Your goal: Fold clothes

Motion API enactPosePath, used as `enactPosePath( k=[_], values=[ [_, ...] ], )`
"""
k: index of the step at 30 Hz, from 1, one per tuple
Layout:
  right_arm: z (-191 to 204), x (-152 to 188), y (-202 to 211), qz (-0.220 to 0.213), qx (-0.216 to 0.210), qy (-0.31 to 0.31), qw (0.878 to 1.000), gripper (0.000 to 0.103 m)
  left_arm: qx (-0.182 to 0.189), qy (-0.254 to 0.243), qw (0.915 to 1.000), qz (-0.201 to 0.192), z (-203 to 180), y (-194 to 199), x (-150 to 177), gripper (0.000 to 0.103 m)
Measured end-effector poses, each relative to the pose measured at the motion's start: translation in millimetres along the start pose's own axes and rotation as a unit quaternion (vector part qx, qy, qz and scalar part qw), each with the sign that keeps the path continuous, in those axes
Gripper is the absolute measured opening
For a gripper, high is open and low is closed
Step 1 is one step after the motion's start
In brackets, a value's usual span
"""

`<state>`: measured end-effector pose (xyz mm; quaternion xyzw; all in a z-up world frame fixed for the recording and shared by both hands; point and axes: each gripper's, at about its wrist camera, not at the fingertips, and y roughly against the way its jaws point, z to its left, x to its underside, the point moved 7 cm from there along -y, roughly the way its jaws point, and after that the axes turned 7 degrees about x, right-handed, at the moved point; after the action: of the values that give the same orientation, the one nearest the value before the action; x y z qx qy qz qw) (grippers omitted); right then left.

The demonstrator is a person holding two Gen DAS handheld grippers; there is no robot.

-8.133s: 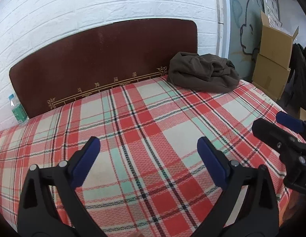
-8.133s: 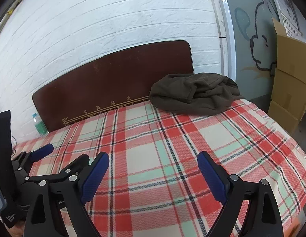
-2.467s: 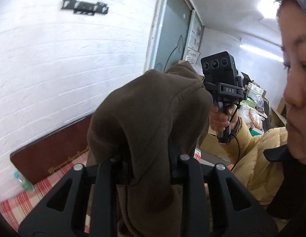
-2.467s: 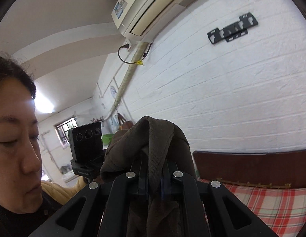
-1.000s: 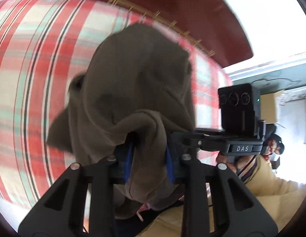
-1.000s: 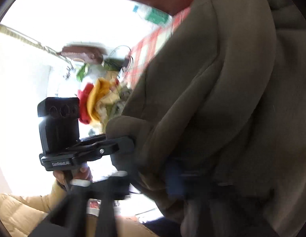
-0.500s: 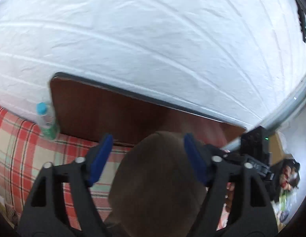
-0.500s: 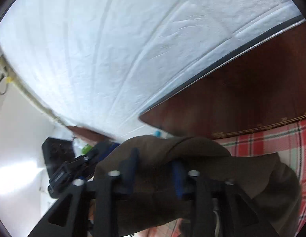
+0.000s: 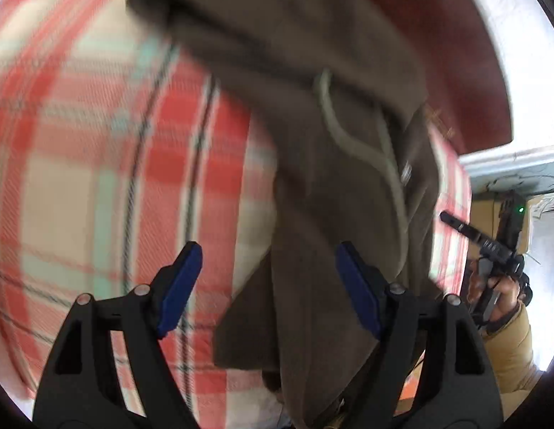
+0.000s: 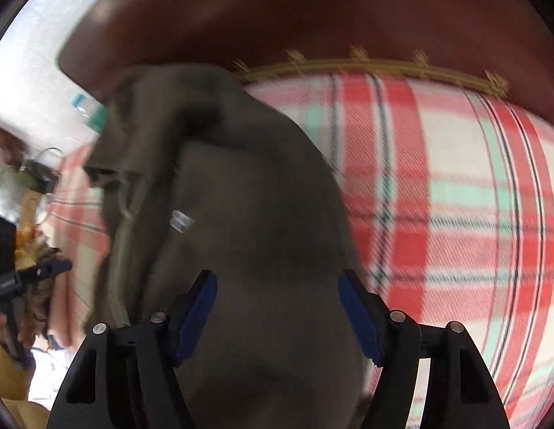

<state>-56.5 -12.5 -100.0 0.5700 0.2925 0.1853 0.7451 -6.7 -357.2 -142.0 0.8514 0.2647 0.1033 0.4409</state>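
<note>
One brown garment (image 9: 334,114) here, soft and fleecy, hanging in heavy folds over the bed's plaid sheet (image 9: 80,150), which is woven in red, cream and mint with thin dark lines. Two tools in play. From the left wrist, the left tool (image 9: 269,287) stands wide open, its two blue pads apart; the cloth drapes down between them, close by the right-hand pad, with nothing pinched. A pale drawstring (image 9: 352,143) loops down the fabric. Further right, the dark red-brown headboard (image 9: 466,82) curves behind, and at the far edge a hand in a tan sleeve holds the right tool's black handle (image 9: 491,250). From the right wrist, one small bottle (image 10: 89,111) with a green label peeks past the garment at the left, blurred. The right tool (image 10: 277,307) is likewise spread wide, brown cloth filling the gap between its pads, ungripped. The headboard's gold trim (image 10: 377,66) runs above the sheet on the right
</note>
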Motion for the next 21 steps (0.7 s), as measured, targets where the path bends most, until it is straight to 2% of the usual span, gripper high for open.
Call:
enactPosePath(
  k=[2,3,6,9,11,12,14,15,16,17,19,21],
  values=[
    [-19.6,16.1,-2.0,0.001,-0.004,-0.032,0.999,0.072,0.036,0.02,0.9988,0.025,-2.9,-17.5,12.6,0.078],
    [-28.7,24.5,-2.7,0.003,-0.008,-0.047,0.999,0.077,0.049,0.026,0.9979,0.033,-4.4,-24.2,16.9,0.078],
    [-52.8,39.1,1.0,0.015,-0.035,-0.081,0.996,0.083,0.049,0.02,0.9979,0.036,-10.6,-30.7,18.2,0.087],
    [-56.5,55.7,-1.3,0.039,-0.095,-0.095,0.99,0.083,0.049,0.011,0.9979,0.04,-18.1,-36.4,18.6,0.088],
    [-50.5,62.6,-2.3,0.042,-0.113,-0.089,0.989,0.083,0.048,0.006,0.9979,0.043,-23.0,-40.1,18.9,0.088],
    [-47.2,66.0,-2.7,0.043,-0.122,-0.085,0.988,0.083,0.046,0.004,0.9979,0.045,-24.1,-43.2,18.9,0.087],
    [-40.8,72.7,-3.6,0.046,-0.138,-0.077,0.986,0.08,0.042,0.012,0.9978,0.049,-21.8,-48.4,18.7,0.066],
    [-37.6,76.1,-4.0,0.047,-0.146,-0.073,0.985,0.058,0.042,0.017,0.9978,0.048,-22.1,-47.4,18.3,0.061],
    [-34.4,79.5,-4.4,0.048,-0.155,-0.07,0.984,0.037,0.045,0.018,0.998,0.042,-24.2,-41.9,17.3,0.05],
    [-32.1,79.4,-1.7,0.046,-0.154,-0.063,0.985,0.008,0.047,0.02,0.9981,0.036,-26.4,-36.3,16.3,0.039],
    [-31.3,77.8,19.9,0.026,-0.143,-0.041,0.989,0.007,0.052,0.022,0.9982,0.023,-30.8,-25.1,14.2,0.027],
    [-33.4,68.2,49.7,-0.006,-0.142,-0.028,0.989,0.006,0.072,0.025,0.997,0.008,-38.6,-9.4,10.8,0.023]
  ],
)
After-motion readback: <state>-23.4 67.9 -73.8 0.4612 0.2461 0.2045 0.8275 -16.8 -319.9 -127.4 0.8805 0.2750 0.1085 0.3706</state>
